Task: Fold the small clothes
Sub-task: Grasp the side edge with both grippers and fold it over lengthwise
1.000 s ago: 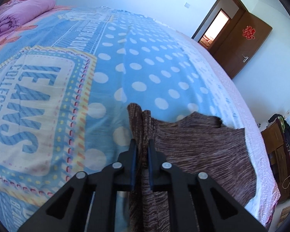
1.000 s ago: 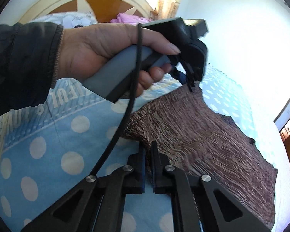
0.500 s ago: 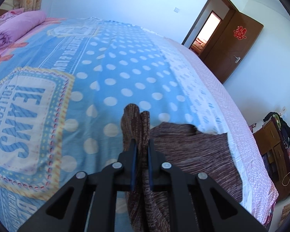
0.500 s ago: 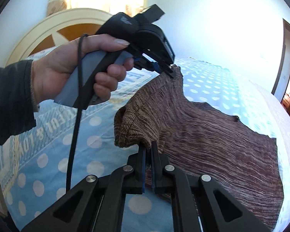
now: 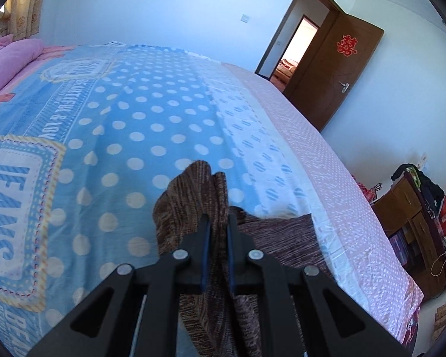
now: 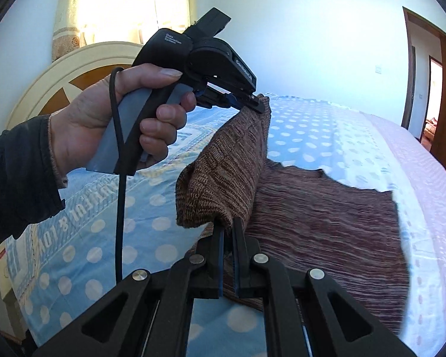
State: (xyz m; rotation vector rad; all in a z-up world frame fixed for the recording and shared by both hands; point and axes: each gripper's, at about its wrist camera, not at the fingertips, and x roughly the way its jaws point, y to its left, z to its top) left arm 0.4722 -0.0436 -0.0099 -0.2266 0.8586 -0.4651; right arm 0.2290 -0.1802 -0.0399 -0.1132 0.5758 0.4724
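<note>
The blue bedspread (image 5: pixel 139 125) at the left of the frame carried "JEANS" in large striped letters inside a badge. The brown door (image 5: pixel 339 74) at the upper right bore a red double-happiness sign (image 5: pixel 346 45). The left tool (image 6: pixel 257 104) showed small white lettering, too small to read.
</note>
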